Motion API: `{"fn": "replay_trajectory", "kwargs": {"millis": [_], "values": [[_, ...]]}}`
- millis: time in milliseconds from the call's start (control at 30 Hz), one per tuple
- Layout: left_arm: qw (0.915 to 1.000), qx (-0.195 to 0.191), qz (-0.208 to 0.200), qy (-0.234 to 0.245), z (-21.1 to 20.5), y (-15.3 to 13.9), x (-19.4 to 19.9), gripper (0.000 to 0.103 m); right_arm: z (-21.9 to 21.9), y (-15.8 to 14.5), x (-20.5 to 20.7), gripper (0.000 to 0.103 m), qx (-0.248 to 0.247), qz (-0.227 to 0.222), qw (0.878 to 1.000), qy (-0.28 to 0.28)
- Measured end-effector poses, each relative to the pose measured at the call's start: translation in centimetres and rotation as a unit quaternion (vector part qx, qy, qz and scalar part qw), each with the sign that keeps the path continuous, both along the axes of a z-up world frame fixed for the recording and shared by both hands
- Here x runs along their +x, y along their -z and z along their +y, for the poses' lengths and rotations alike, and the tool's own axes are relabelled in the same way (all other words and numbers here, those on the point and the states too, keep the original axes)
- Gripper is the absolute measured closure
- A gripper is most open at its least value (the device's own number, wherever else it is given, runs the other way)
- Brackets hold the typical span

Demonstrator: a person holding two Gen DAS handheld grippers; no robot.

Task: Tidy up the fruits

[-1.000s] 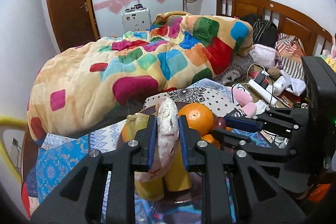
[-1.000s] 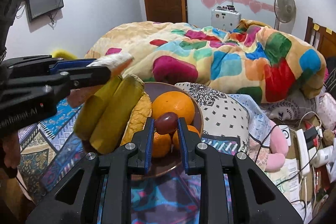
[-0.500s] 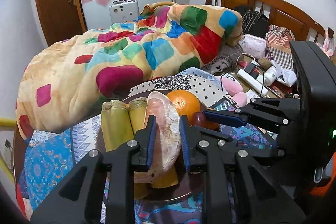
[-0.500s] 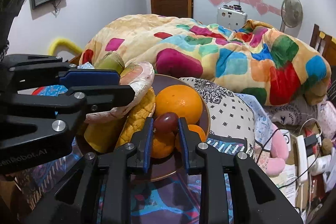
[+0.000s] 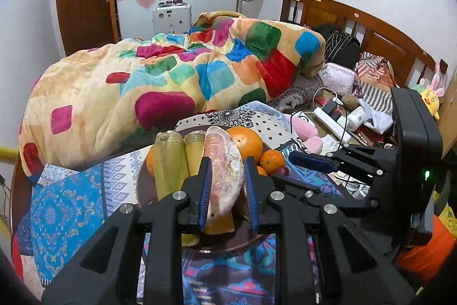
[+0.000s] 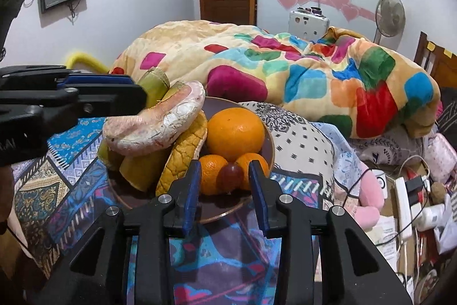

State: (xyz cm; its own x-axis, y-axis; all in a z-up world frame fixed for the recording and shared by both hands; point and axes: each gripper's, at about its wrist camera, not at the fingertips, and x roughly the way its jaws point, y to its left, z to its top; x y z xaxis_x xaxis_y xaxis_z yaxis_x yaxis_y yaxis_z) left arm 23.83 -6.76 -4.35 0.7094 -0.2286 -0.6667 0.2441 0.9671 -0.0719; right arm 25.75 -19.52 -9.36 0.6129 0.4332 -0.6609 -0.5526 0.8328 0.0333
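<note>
My left gripper (image 5: 227, 162) is shut on a pinkish-white pomelo wedge (image 5: 222, 179), held just over the left side of a brown plate (image 6: 267, 139). Two yellow-green sugarcane pieces (image 5: 170, 162), a big orange (image 6: 235, 130) and two small oranges (image 6: 210, 175) lie on that plate. A dark red grape (image 6: 230, 176) rests between the small oranges. My right gripper (image 6: 225, 166) stands around the grape with its jaws opening, and the pads are clear of it. In the right wrist view the left gripper (image 6: 134, 93) comes in from the left with the wedge (image 6: 154, 127).
The plate sits on a patterned cloth (image 6: 57, 162) at the foot of a bed with a colourful quilt (image 6: 314, 70). A power strip (image 6: 404, 205), cables, a pink plush (image 6: 368, 190) and other clutter fill the right side. A wooden headboard (image 5: 357, 27) stands behind.
The right jaws have parted and let go of the grape, which now lies on the plate. The left gripper has carried the pomelo wedge in over the plate.
</note>
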Motion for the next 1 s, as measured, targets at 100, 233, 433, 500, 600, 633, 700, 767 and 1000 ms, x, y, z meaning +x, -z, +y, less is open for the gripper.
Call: {"fn": "replay_trajectory", "kwargs": {"millis": [100, 233, 433, 500, 600, 633, 700, 767, 1000], "values": [[0.9999, -0.01, -0.008, -0.008, 0.8, -0.7, -1.2, 0.081, -0.8, -0.9, -0.8, 0.072, 0.013, -0.004, 1.0, 0.009], [0.999, -0.022, -0.027, -0.029, 2.1, -1.9, -3.7, 0.081, -2.0, -2.9, -2.5, 0.072, 0.03, -0.018, 0.999, 0.02], [0.9949, -0.044, -0.071, -0.057, 3.9, -4.4, -8.4, 0.075, -3.7, -6.6, -6.0, 0.072, 0.056, -0.055, 0.996, 0.035], [0.9925, -0.046, -0.094, -0.064, 4.2, -5.3, -10.5, 0.066, -4.0, -7.9, -7.5, 0.072, 0.067, -0.073, 0.994, 0.04], [0.9887, -0.044, -0.126, -0.068, 4.4, -6.6, -13.4, 0.057, -4.2, -10.2, -10.4, 0.071, 0.09, -0.105, 0.989, 0.043], [0.9871, -0.041, -0.138, -0.069, 4.4, -7.1, -14.5, 0.054, -4.3, -10.7, -11.1, 0.069, 0.098, -0.113, 0.988, 0.043], [0.9836, -0.032, -0.163, -0.071, 4.2, -7.9, -16.7, 0.048, -4.4, -11.8, -12.7, 0.064, 0.113, -0.131, 0.984, 0.044], [0.9801, -0.024, -0.184, -0.07, 4.0, -8.6, -18.4, 0.044, -4.4, -12.7, -14.5, 0.057, 0.127, -0.151, 0.979, 0.046], [0.9694, -0.028, -0.232, -0.075, 3.9, -10.2, -23.2, 0.023, -3.9, -14.4, -19.2, 0.042, 0.144, -0.203, 0.967, 0.049]]}}
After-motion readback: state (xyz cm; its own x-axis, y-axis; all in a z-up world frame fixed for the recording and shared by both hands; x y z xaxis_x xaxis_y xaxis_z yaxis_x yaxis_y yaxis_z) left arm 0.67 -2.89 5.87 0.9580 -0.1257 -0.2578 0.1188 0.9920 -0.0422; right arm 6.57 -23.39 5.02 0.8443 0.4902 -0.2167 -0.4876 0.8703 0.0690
